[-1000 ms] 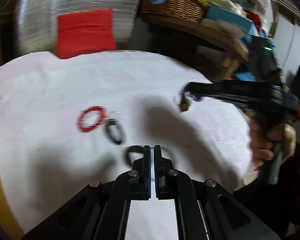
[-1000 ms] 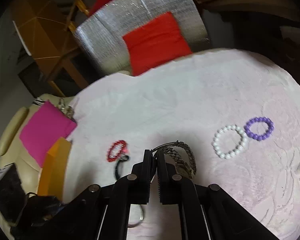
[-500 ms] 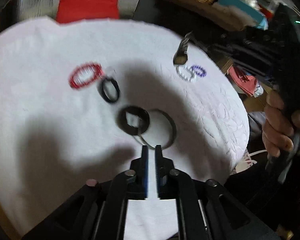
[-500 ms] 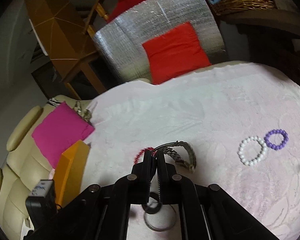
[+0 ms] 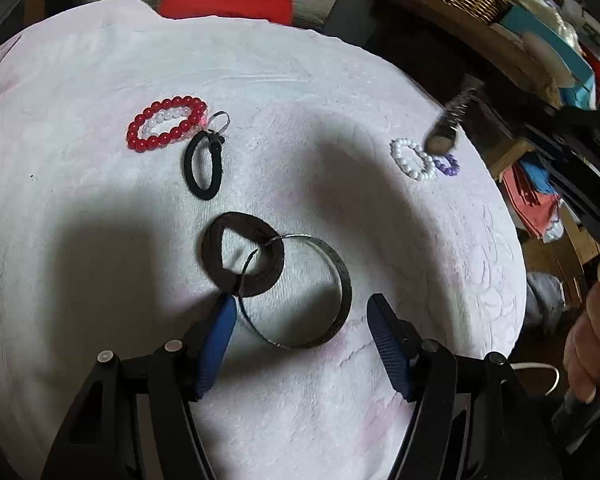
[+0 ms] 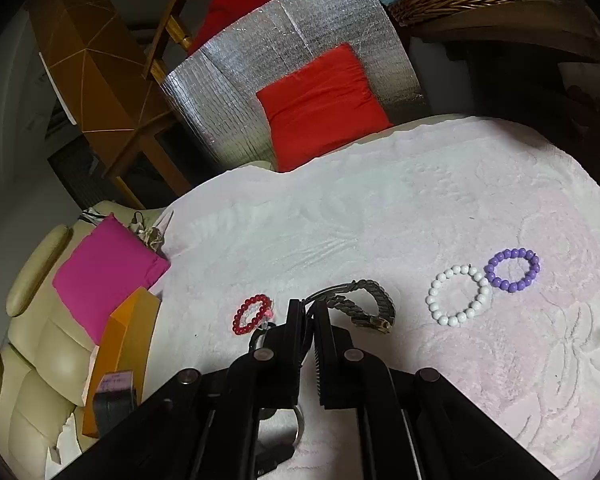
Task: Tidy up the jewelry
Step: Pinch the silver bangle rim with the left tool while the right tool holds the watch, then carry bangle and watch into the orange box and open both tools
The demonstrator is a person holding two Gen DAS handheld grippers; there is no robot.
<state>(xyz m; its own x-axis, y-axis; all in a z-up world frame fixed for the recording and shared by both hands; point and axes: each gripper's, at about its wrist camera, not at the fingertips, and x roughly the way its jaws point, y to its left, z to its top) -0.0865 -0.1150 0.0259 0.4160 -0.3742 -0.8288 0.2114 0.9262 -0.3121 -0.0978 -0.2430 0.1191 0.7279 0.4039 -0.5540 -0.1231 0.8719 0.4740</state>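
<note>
The watch (image 6: 360, 304) hangs by its metal link band from the right claw (image 6: 308, 312), whose jaws are pinched nearly together on the band, so the case dangles free above the white cloth (image 6: 380, 208). It looks carried high on purpose, clear of the other pieces; from the left camera it hovers just over the white bead bracelet (image 5: 412, 160) and the purple bead bracelet (image 5: 447, 167), which lie touching near the far right edge, so that corner is likely its spot. The band is dull silver-grey, chunky, looped into an arc.

Nearer in, the left claw (image 5: 300, 312) stands wide apart and holds nothing, its blue pads either side of the thin metal bangle (image 5: 336, 264), which overlaps a flat black ring (image 5: 212, 252). My guess is that the bangle goes next. Beyond lie a black hair tie (image 5: 192, 176) and the red bead bracelet (image 5: 166, 124).
</note>
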